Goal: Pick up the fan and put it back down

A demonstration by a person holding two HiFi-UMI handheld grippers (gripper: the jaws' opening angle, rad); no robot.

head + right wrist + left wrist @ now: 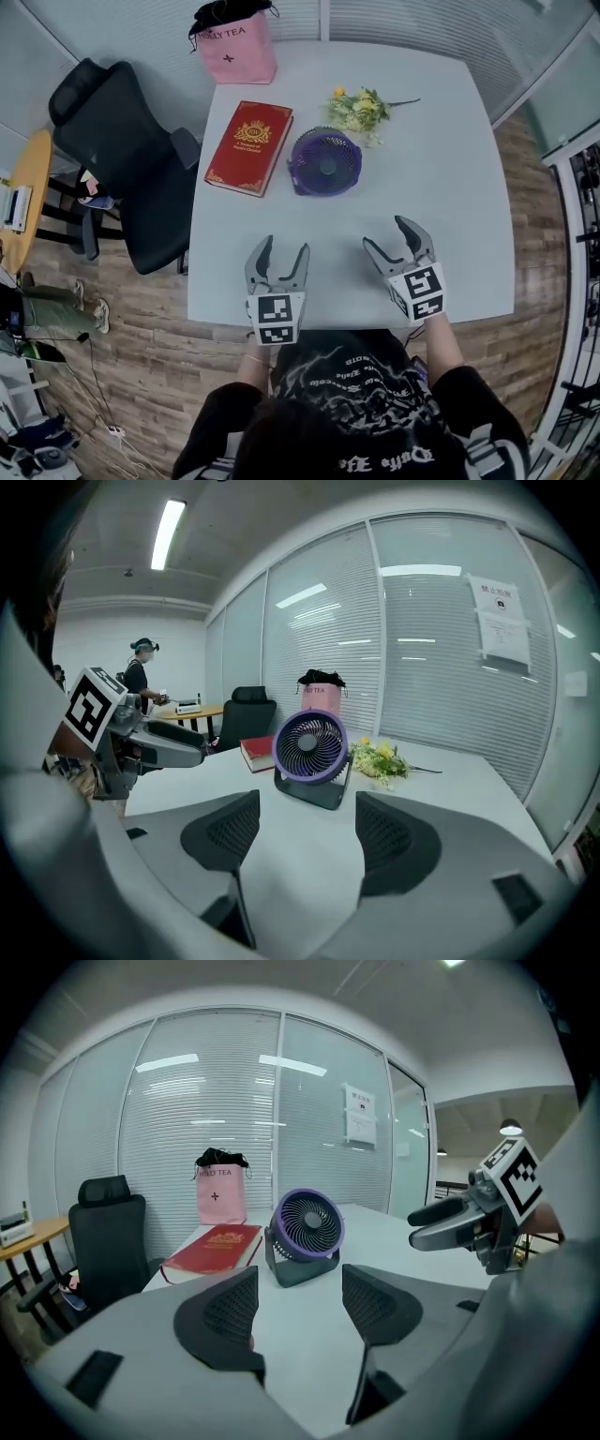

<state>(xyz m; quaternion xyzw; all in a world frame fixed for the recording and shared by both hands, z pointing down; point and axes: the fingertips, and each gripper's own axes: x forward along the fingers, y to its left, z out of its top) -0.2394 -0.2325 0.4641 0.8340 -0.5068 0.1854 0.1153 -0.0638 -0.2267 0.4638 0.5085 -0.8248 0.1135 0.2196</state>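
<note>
Fan (pixel 325 161): purple and round on a dark stand, upright on the desk, with nothing gripping or touching it.
Desk (pixel 450 187): white and square; it carries the fan, which stands a little toward its far side.
Book (pixel 249 147): red with a gold crest, lying flat just beside the fan, on its left in the head view.
Flowers (pixel 360 110): a small yellow and green bunch lying on the desk just beyond the fan, slightly to its right.
Bag (pixel 237 45): pink with a dark top, upright at the desk's far edge, well beyond the fan and to its left, past the book.
Chair (pixel 131 159): black office chair on the wooden floor, off the desk and well to the left of the fan.
Left tool (pixel 283 248): over the near part of the desk, well apart from the fan, on its near side and a little left. Its jaws stand apart with nothing between them; in the left gripper view the fan shows far beyond the gap.
Right tool (pixel 386 234): also on the near side of the fan and well apart from it, a little to the right. Its jaws stand wide apart and empty; in the right gripper view the fan shows beyond the gap.
Glass wall (pixel 216 1101): covered with blinds, behind the fan past the bag.
Second person (pixel 141 667): far behind and to the left of the fan in the right gripper view.
</note>
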